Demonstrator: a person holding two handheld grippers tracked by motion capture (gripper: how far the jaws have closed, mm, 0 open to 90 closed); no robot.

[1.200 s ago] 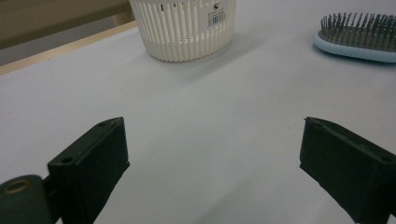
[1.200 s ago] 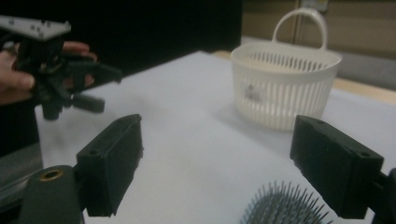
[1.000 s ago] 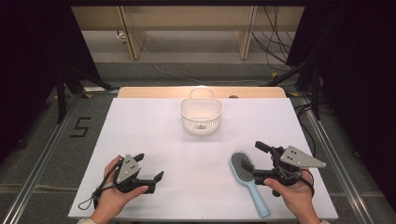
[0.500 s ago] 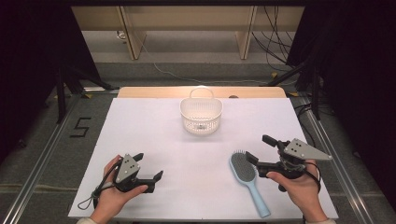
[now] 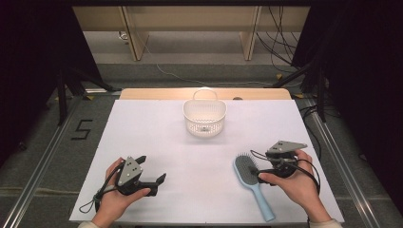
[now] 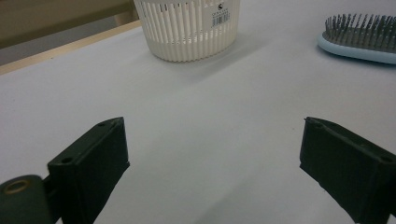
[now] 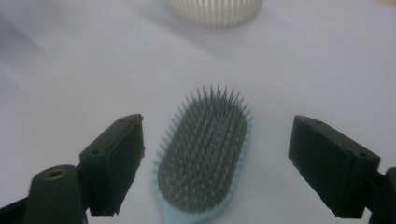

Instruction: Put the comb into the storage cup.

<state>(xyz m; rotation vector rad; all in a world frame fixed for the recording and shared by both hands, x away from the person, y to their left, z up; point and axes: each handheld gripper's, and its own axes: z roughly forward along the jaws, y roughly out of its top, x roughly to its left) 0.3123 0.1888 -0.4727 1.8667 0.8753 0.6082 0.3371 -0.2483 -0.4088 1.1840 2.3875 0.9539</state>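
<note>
Right gripper (image 7: 215, 163) spread wide, straddling the hairbrush (image 7: 205, 154) head, bristles up, lying flat at 5 o'clock from the basket (image 5: 204, 116). Risks pinching bristles, tipping the brush. Left gripper (image 5: 151, 171) agape, idle at 7 o'clock

Hairbrush (image 7: 205, 154): pale blue smooth plastic body, dark grey bristle pad.
Basket (image 5: 204, 116): white slatted plastic, slightly glossy.
Tabletop (image 5: 157, 142): white, matt, smooth; bare wood far edge.
Fingers (image 7: 114, 161): black matt plastic.
</note>
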